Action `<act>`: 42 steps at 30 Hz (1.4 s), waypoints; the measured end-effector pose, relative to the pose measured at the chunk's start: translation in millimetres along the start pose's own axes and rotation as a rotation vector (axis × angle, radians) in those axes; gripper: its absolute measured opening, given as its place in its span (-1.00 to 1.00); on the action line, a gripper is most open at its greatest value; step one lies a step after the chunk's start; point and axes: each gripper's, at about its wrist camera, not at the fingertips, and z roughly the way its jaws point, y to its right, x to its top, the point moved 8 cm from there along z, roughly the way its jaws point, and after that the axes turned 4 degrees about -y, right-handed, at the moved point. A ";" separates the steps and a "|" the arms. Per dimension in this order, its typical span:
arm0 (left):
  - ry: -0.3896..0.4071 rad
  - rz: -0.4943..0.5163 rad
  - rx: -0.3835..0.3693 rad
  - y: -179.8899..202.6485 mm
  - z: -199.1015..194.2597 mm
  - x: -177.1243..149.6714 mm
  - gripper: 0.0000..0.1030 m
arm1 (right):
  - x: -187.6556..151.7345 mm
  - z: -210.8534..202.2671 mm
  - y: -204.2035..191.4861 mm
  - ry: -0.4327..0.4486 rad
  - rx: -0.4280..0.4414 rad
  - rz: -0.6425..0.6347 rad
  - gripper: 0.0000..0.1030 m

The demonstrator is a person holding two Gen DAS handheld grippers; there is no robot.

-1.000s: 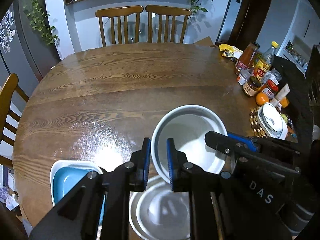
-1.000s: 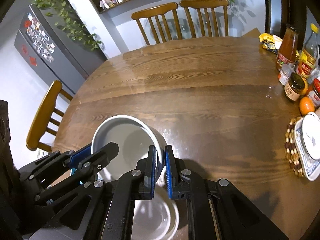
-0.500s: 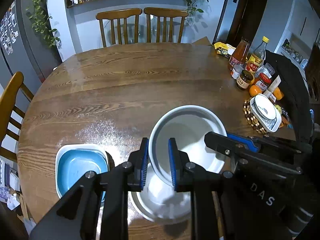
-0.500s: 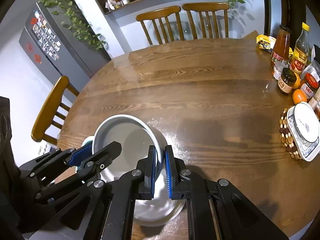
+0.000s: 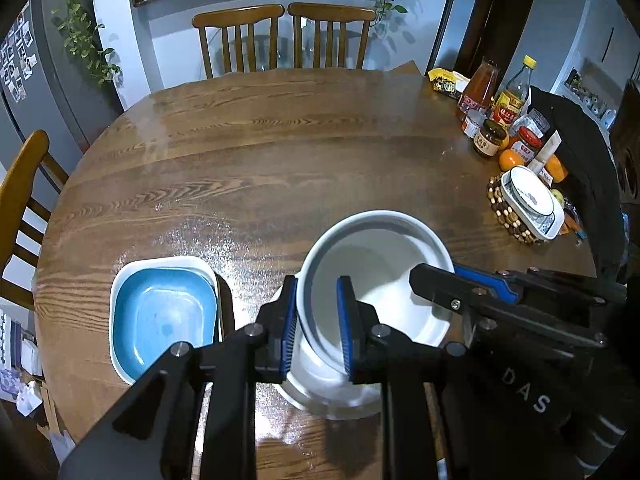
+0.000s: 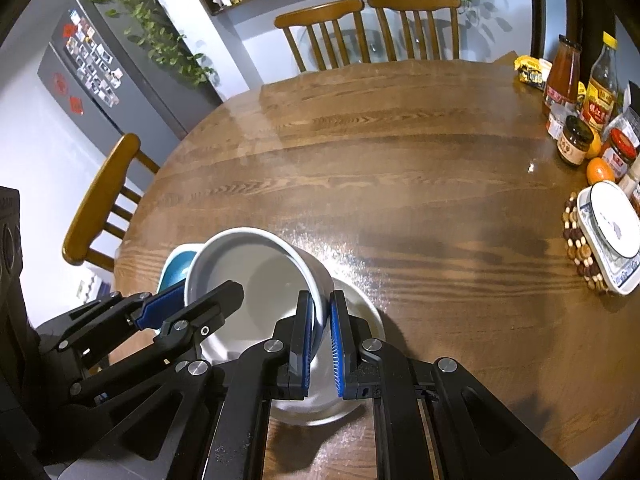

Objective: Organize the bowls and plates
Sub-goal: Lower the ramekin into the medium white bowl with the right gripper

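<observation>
Left wrist view: left gripper [image 5: 318,330] clenched on near-left rim of large white bowl [image 5: 384,276], one finger outside, one inside; right gripper [image 5: 448,286] reaching in from 3 o'clock, pinching the opposite rim. Bowl carried tilted, off the surface [image 5: 280,148], hanging over a flatter white plate [image 5: 320,392] at 6 o'clock. Blue square dish [image 5: 162,314] nested in a white square one at 9 o'clock, just beside the plate.

Right wrist view: right gripper [image 6: 320,330] clamped tight on the bowl [image 6: 256,276] wall, left gripper [image 6: 188,304] gripping the far rim at 9 o'clock; plate [image 6: 360,304] showing beneath, blue dish [image 6: 178,268] peeking out behind the bowl. Jars, bottles and a patterned dish on a beaded mat crowded at 3 o'clock, well apart.

Step in hand, by the look of it: two-handed carry of the bowl toward a stacking spot. Next move calls for levelling the bowl, centring over the plate, lowering evenly with both grips matched, then letting go only once seated; uneven release likely to tip or chip the rim
</observation>
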 end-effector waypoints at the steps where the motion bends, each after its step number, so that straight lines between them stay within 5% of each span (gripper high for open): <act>1: -0.005 0.000 0.000 0.2 1.1 -1.6 -0.66 | -1.1 0.8 0.0 -0.004 0.001 0.001 -0.77; 42: -0.178 0.019 -0.007 0.5 54.2 -38.4 -0.65 | -46.2 56.7 11.8 -0.214 0.006 0.042 -0.77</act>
